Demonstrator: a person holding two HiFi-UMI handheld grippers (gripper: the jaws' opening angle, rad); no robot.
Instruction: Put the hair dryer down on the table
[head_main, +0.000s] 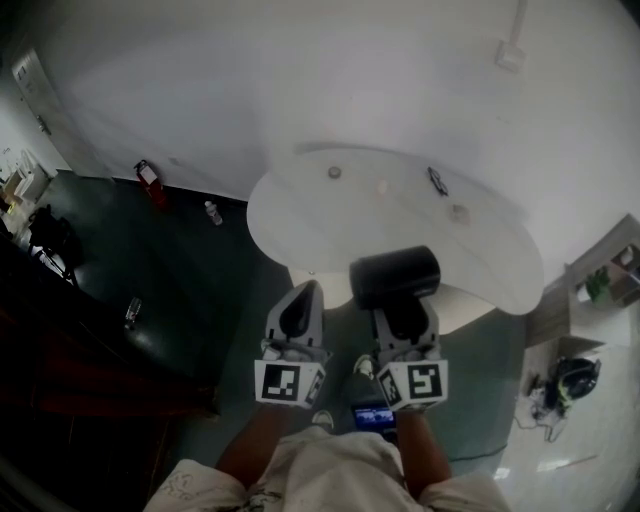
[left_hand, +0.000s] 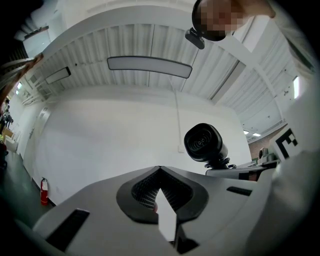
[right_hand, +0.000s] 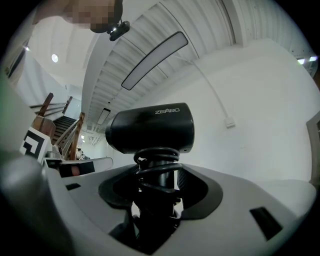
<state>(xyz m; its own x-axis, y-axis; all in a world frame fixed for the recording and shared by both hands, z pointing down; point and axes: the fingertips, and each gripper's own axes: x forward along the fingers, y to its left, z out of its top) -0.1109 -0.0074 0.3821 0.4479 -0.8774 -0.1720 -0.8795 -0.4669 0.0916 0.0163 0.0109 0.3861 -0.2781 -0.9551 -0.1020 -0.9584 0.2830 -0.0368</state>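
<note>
1 hair dryer (right_hand: 150, 129) in R tool (right_hand: 156, 186)

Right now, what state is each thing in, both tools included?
hair dryer: held in the air by its handle, barrel on top, cord wound round the handle.
right tool: shut on the hair dryer's handle.
left tool: shut, nothing between its jaws.
table: hair dryer not yet set down on it.
fire extinguisher: standing on the floor by the wall.
</note>
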